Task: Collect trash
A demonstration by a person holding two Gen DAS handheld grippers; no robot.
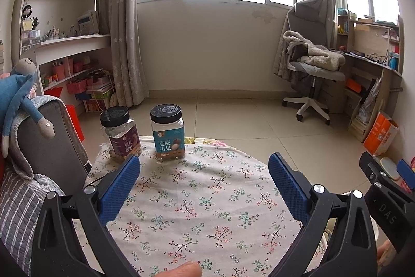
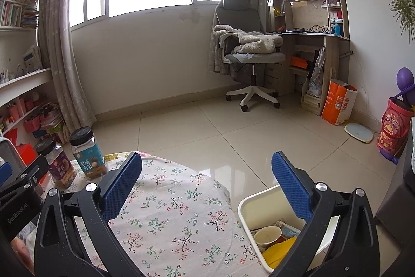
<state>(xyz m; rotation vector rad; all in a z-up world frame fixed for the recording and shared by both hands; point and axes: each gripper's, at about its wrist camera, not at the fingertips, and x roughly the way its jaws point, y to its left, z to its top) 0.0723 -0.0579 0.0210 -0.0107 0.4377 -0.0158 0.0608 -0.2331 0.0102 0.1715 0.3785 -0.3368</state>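
Observation:
My left gripper point(image 1: 203, 165) is open over the floral tablecloth point(image 1: 207, 201), nothing between its blue pads. Beyond it, at the table's far left, stand a teal-label jar point(image 1: 168, 133) and a purple-label jar point(image 1: 122, 133), both with black lids. My right gripper point(image 2: 206, 164) is open too, empty, above the table's right edge. Below its right finger a white trash bin point(image 2: 253, 201) sits on the floor, holding a paper cup point(image 2: 267, 235), a yellow wrapper point(image 2: 278, 249) and other scraps. The right gripper's body point(image 1: 384, 188) shows at the left wrist view's right edge.
A grey sofa arm point(image 1: 49, 155) with a blue stuffed toy point(image 1: 18, 98) lies left of the table. Across the tiled floor are an office chair point(image 2: 249, 56), a desk point(image 2: 313, 43), an orange bag point(image 2: 337, 101) and a scale point(image 2: 359, 131). Shelves point(image 1: 70, 43) fill the left wall.

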